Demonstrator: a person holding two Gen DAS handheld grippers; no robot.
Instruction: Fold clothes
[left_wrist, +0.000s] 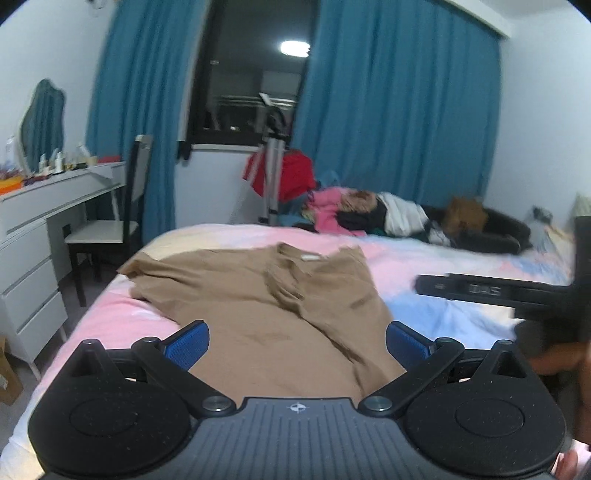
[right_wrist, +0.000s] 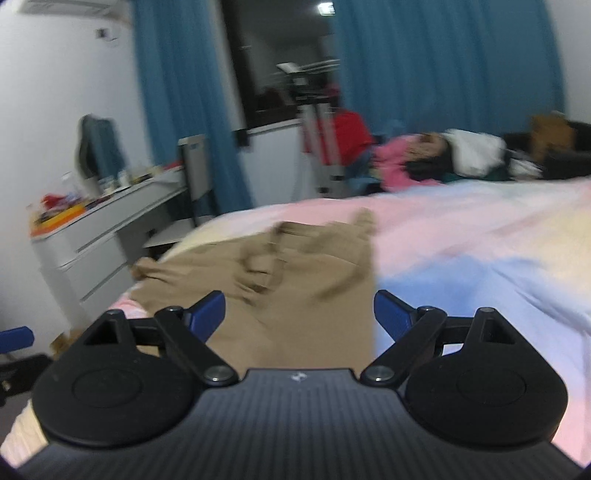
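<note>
The soft tan cloth garment lies spread but wrinkly in the middle of the frame on the pink and blue bed cover, and the left gripper and right gripper hang over its near edge with blue fingers spread wide, holding nothing, likely ready to grab.

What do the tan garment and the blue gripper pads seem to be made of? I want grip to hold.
Tan garment: likely a matte woven cotton; it creases softly with no sheen. Blue pads: probably rubber or textured plastic; fine dotted surface, matte.
</note>
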